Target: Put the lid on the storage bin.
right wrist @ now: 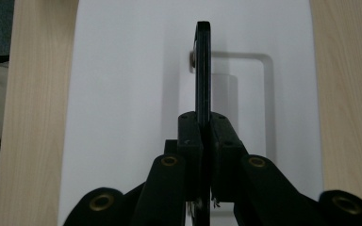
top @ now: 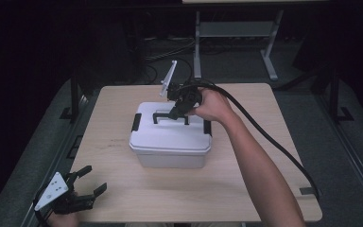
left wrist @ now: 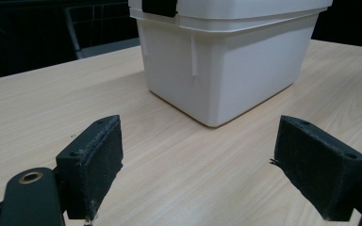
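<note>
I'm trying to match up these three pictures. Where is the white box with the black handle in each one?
High view: the white storage box sits mid-table, its handle pinched by the right gripper.
Left gripper view: top centre, beyond the open jaws.
Right gripper view: its lid lies behind the jaws.
Shared landmark: the wooden table.

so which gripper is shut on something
The right gripper, clamped on the black handle atop the white box. The left gripper sits open near the table's corner.

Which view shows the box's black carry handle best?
The right gripper view: the handle stands edge-on, raised from its lid recess, clamped in the right tool. The high view shows it small, partly behind that tool. The left gripper view shows the box's wall, not the handle.
</note>
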`<move>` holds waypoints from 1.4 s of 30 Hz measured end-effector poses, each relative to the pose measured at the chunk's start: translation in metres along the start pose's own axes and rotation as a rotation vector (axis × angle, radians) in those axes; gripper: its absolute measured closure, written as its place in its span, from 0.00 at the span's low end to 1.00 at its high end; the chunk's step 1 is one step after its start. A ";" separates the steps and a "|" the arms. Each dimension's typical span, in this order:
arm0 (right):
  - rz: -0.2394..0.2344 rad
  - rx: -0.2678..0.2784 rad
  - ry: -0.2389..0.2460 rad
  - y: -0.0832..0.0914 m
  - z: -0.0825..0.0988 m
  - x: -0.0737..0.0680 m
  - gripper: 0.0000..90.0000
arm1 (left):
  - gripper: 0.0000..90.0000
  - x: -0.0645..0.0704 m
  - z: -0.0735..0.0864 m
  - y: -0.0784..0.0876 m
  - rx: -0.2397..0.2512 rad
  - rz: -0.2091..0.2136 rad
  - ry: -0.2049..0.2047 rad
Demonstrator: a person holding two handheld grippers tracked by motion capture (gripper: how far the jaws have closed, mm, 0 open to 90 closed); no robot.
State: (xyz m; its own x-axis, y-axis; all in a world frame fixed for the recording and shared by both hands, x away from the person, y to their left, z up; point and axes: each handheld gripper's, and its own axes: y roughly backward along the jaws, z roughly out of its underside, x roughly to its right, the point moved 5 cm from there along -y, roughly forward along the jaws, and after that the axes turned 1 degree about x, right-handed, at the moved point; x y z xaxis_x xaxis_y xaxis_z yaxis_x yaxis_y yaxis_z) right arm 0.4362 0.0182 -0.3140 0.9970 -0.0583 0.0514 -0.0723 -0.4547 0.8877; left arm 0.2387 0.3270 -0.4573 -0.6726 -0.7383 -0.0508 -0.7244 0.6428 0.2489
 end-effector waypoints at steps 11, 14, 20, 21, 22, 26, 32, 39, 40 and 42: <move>-0.006 0.000 -0.001 -0.007 0.001 0.001 0.94 | 0.17 0.001 0.000 -0.002 -0.003 0.002 0.001; -0.009 0.000 -0.008 -0.008 0.001 0.001 0.94 | 0.17 0.000 0.000 -0.001 -0.002 0.001 0.002; -0.010 0.009 -0.004 -0.008 0.001 0.000 0.93 | 0.17 0.000 0.000 -0.001 -0.001 0.002 -0.001; -0.007 0.007 -0.005 -0.009 0.001 0.000 0.93 | 0.17 0.000 0.000 -0.001 -0.002 0.002 0.000; -0.006 0.008 -0.003 -0.009 0.001 0.000 0.93 | 0.17 0.000 0.000 -0.001 -0.002 0.002 0.000; -0.008 0.003 -0.013 -0.009 0.001 0.000 0.93 | 0.17 0.001 0.000 -0.001 -0.002 0.001 -0.001; -0.003 0.010 -0.010 -0.009 0.001 0.000 0.93 | 0.17 0.001 0.000 -0.002 -0.002 0.002 0.000; -0.015 0.023 -0.017 -0.008 0.003 -0.003 0.91 | 0.17 0.002 0.000 -0.002 -0.001 0.005 -0.002; -0.018 0.026 -0.020 -0.008 0.003 -0.004 0.90 | 0.17 0.002 -0.001 -0.002 -0.001 0.006 -0.001; -0.021 0.027 -0.024 -0.007 0.005 -0.005 0.88 | 0.17 0.003 -0.001 -0.003 -0.001 0.008 -0.001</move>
State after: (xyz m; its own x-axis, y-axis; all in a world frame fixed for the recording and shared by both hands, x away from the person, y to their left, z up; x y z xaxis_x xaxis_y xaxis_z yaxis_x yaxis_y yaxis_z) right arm 0.4314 0.0178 -0.3230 0.9974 -0.0693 0.0213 -0.0520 -0.4800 0.8757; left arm 0.2389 0.3232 -0.4575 -0.6785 -0.7329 -0.0501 -0.7190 0.6485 0.2500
